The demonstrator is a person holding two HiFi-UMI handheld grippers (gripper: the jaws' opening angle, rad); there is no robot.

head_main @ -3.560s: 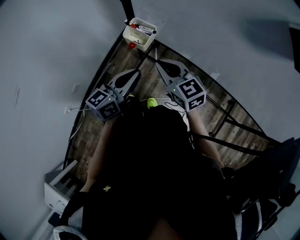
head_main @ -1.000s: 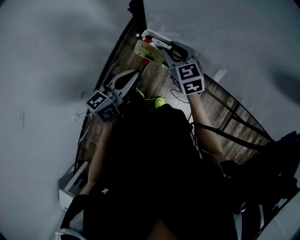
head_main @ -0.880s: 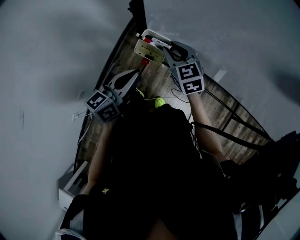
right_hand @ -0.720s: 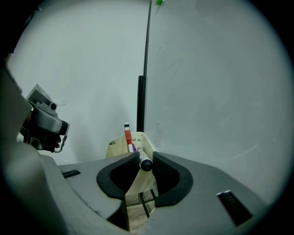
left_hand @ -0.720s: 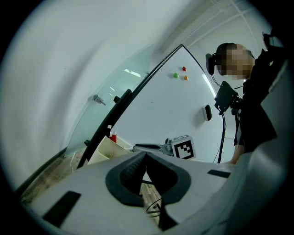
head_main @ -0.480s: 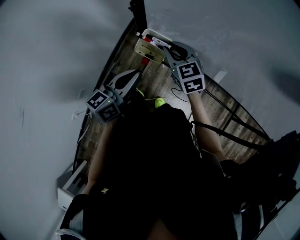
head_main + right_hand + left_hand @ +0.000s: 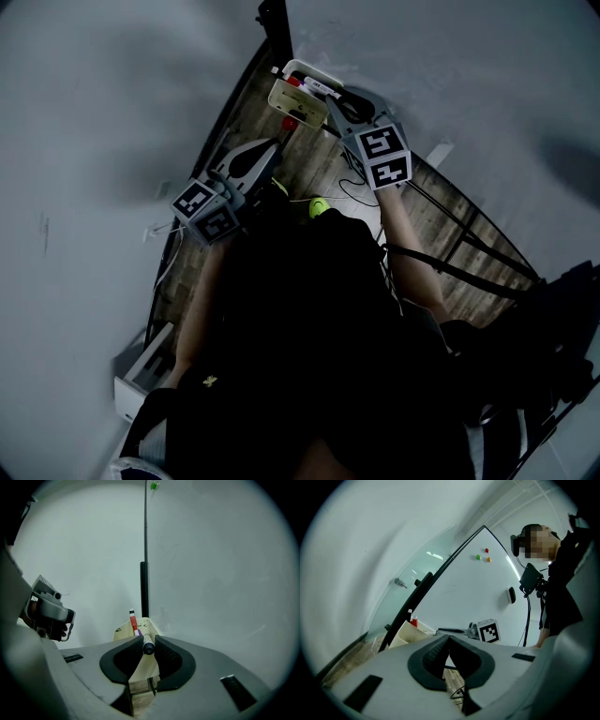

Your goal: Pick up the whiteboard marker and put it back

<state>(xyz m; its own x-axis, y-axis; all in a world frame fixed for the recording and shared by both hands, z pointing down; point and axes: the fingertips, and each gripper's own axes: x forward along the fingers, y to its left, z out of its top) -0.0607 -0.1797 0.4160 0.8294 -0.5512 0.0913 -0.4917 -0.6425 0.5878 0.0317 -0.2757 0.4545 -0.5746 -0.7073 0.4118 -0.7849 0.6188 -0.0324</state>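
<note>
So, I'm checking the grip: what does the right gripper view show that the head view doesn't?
Only the right gripper view: the marker end-on in the right gripper, whose jaws have just closed on it. Only the head view: the green ball on the floor. Both: the bin and that gripper.

Head view: dim and underexposed. The person's dark clothing (image 7: 309, 356) is rendered near-black, without detail, and straight edges are bent by the wide lens.

Left gripper view: brighter, with even light. Pale lamp reflections are seen on the glass panel (image 7: 417, 569) above and left of the fingers (image 7: 435, 652). The corners are lost to black.

Right gripper view: the whiteboard marker (image 7: 148, 646) between the fingers (image 7: 169, 657) is recorded sharp. The wall (image 7: 211, 573) beyond them is flatly lit, and the rim is darkened.
</note>
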